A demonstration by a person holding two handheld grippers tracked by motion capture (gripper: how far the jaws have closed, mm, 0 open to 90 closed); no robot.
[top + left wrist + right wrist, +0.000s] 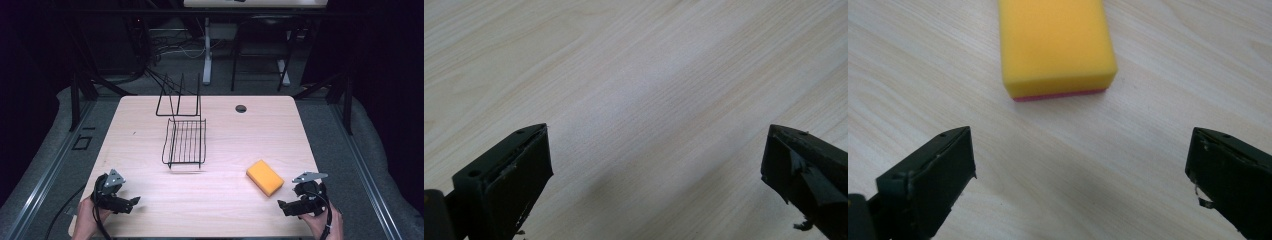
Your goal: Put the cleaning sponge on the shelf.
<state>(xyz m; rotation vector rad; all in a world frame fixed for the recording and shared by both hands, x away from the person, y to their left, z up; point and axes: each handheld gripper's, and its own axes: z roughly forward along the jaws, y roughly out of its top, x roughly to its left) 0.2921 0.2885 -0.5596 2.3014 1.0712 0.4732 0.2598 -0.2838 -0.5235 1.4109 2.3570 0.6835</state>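
Wooden table (225, 195), unlabelled yellow sponge (264, 177), wire rack (184, 141)

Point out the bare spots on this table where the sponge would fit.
Bare wood lies left of the black wire rack, between it and the light wooden table edge, and along the near strip between the left gripper and right gripper. The right side behind the yellow rectangular sponge is free too. The rack crowds the middle.
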